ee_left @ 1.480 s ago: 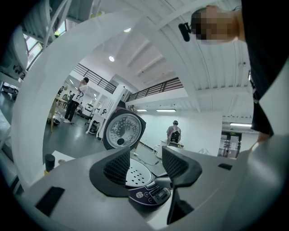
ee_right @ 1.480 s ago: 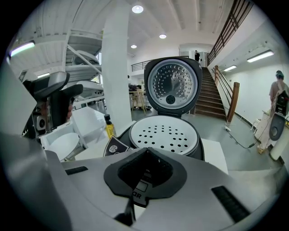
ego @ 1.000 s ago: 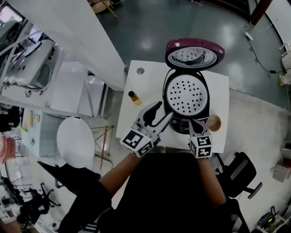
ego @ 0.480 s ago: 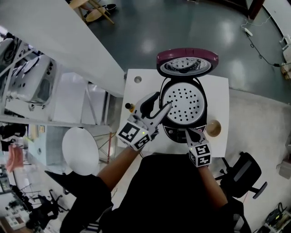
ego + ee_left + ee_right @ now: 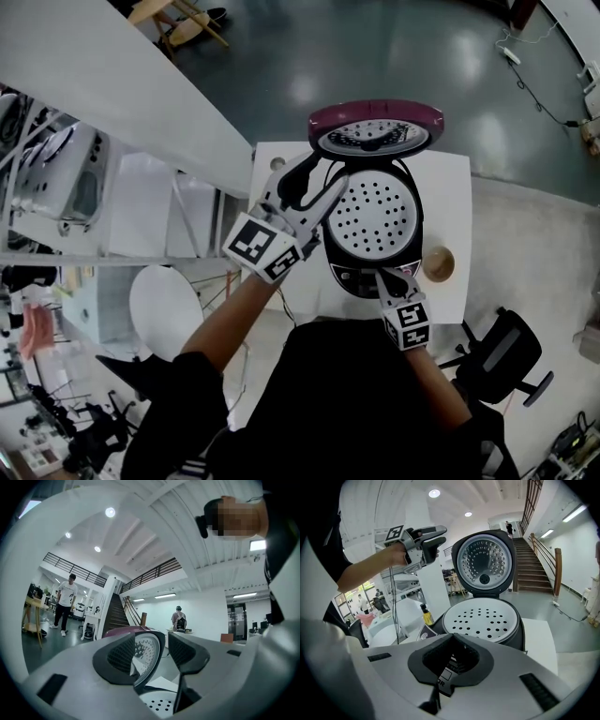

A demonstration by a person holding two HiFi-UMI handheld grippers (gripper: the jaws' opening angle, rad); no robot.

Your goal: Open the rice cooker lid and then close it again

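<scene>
Right gripper view: "OR" readable on rice cooker [image 5: 483,619] front

Only letters "OR" legible, on rice cooker front panel [image 5: 442,681]; remaining print unreadable

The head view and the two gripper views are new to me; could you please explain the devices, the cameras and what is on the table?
There is no robot here: a person holds a two-jaw gripper in each hand. The head view looks down from a camera on the person's head. Each gripper view comes from a camera riding on that gripper, looking along its jaws. The left gripper hovers beside the upright lid, jaws apart, holding nothing. The right gripper sits low at the front of the rice cooker, jaws together. On the white table stand the open cooker, a small yellow bottle and a brownish round object.
</scene>
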